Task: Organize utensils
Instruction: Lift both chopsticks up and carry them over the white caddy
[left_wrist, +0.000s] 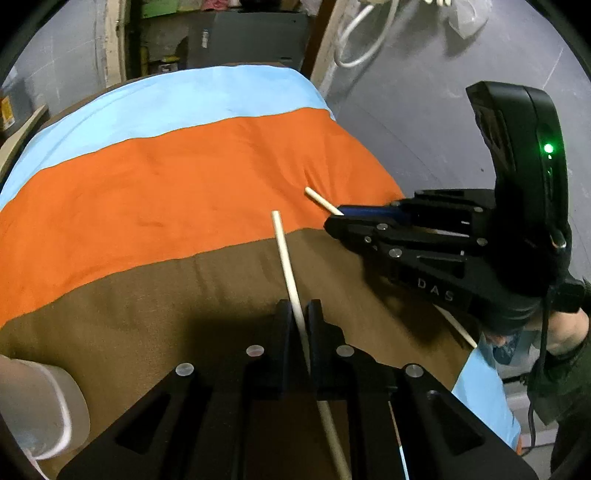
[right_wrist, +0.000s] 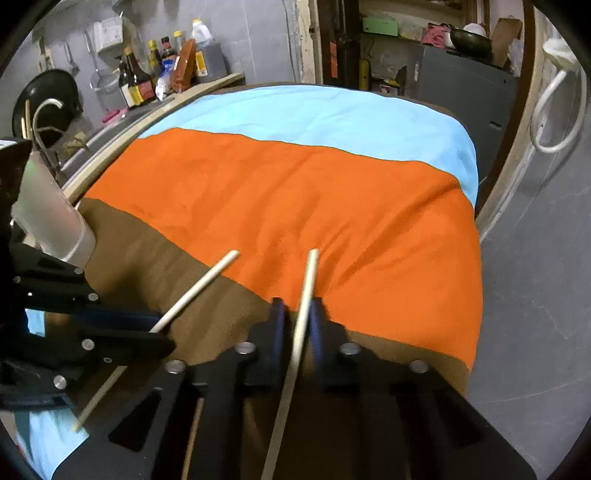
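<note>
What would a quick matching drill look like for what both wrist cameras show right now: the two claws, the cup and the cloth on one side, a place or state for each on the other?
Column one:
1. left claw
2. right claw
3. translucent cup
4. striped cloth

Column two:
A. spread over the table in blue, orange and brown bands
B. shut on a chopstick, seen at the left edge of the right wrist view
C. stands on the brown band beside the left claw
D. shut on a chopstick that points toward the orange band

Pairs: 1-B, 2-D, 3-C, 4-A
</note>
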